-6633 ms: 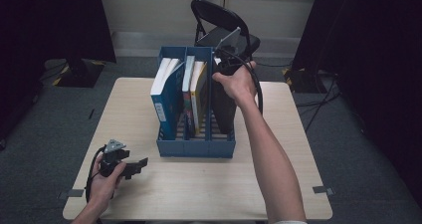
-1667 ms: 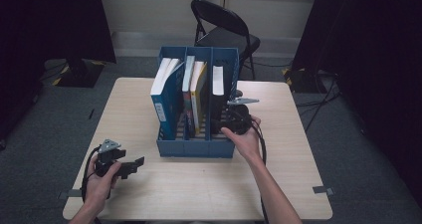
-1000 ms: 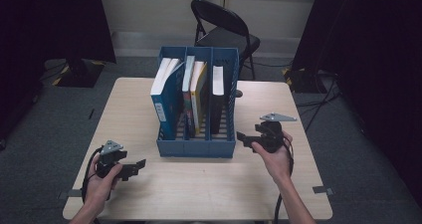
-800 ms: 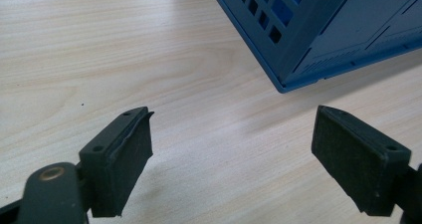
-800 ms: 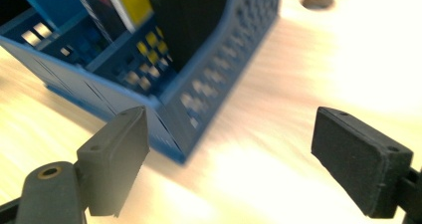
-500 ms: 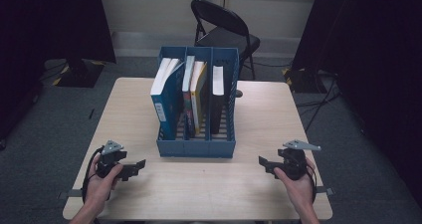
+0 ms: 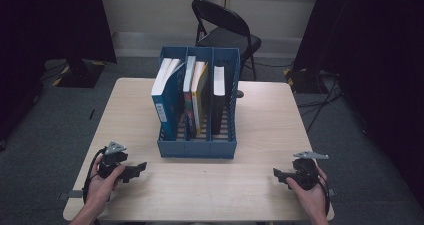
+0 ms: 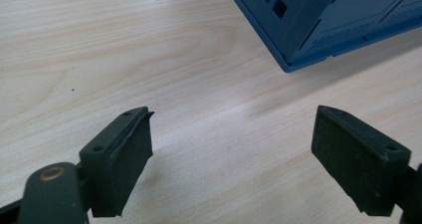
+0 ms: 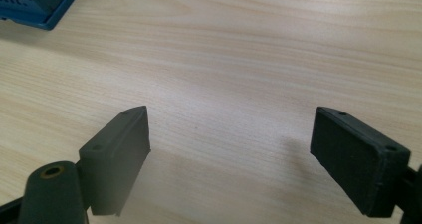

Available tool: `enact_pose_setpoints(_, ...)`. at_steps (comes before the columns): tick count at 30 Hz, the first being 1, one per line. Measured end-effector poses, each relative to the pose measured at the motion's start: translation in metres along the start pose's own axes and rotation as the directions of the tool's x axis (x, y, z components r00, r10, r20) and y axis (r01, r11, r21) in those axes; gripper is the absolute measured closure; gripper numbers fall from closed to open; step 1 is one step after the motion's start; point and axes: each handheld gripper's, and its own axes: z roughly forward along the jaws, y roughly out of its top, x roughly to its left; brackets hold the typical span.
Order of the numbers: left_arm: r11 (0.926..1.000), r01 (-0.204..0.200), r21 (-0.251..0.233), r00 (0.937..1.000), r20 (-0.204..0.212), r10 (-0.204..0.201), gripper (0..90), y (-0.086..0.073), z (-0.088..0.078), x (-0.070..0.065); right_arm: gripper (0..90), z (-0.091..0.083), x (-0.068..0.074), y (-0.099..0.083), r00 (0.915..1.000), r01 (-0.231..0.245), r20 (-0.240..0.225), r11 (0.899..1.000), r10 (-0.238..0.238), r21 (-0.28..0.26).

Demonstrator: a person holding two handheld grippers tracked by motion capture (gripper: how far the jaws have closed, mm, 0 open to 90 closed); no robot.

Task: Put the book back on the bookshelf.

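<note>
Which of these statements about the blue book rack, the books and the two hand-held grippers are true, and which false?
1. The blue plastic three-slot rack stands on the pale wooden table. True.
2. The right gripper clamps a book. False: its jaws stand wide apart over bare table.
3. The black book stands in the rack's right slot. True.
4. The left gripper is shut. False: its jaws are open and hold nothing.
5. The black folding chair stands beyond the table's far edge. True.
</note>
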Motion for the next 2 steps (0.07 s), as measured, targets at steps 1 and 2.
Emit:
enact_pose_setpoints(1,1.0,0.001,0.0,1.0,-0.002,-0.001,16.1,-0.0001,-0.0002,-0.0002,14.8,0.0012,-0.0005,-0.0002,0.9999,0.009,0.011,1.0,-0.009,0.0)
enact_pose_setpoints(2,1.0,0.0,0.003,1.0,0.0,0.0,16.0,-0.0001,-0.0003,-0.0001,14.1,0.0025,-0.0013,-0.0003,0.9998,0.011,0.014,1.0,-0.011,0.002)
